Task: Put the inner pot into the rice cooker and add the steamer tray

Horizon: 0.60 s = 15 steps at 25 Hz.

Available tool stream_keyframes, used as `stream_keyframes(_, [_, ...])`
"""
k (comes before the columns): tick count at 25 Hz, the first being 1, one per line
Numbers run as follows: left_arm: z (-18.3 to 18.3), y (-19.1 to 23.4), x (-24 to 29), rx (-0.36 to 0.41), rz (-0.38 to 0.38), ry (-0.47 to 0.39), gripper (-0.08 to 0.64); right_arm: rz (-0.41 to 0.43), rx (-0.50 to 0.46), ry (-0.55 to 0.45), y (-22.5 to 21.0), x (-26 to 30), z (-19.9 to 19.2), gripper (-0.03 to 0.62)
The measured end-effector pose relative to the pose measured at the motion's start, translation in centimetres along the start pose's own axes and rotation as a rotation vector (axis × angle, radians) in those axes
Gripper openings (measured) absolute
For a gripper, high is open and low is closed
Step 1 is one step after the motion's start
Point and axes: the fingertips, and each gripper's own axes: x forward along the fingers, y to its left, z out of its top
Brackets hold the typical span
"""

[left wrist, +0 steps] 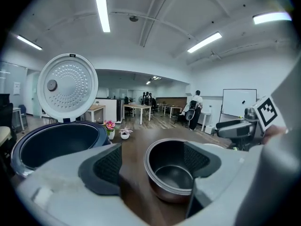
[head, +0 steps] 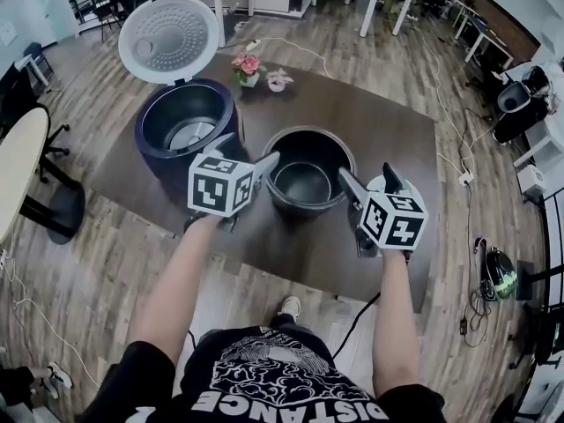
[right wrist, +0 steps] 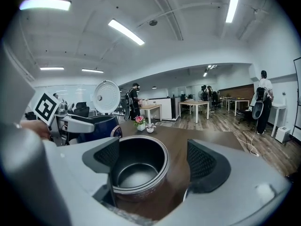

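Note:
The dark metal inner pot (head: 308, 170) stands empty on the brown table (head: 388, 117), to the right of the dark blue rice cooker (head: 181, 126). The cooker's white lid (head: 169, 38) is raised and its cavity is empty. My left gripper (head: 248, 155) is open at the pot's left rim, holding nothing. In the left gripper view the pot (left wrist: 171, 171) sits just ahead of the jaws. My right gripper (head: 366, 176) is open at the pot's right rim. In the right gripper view the pot's (right wrist: 138, 166) right wall lies between the pads. A pale object (head: 377, 183) is mostly hidden behind the right gripper.
Two small flower pots (head: 249, 69) (head: 278, 79) stand at the table's far side behind the cooker and pot. A round pale table (head: 18, 166) and a chair base are at the left. Cables run over the wooden floor at the right.

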Motion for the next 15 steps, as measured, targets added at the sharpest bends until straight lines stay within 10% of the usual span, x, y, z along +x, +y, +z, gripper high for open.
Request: stream_keyframes(15, [-4.2, 0.5, 3.3, -0.188, 0.098, 0.094, 0.411, 0.159, 0.025, 0.136, -2.4, 5.6, -3.1, 0.396])
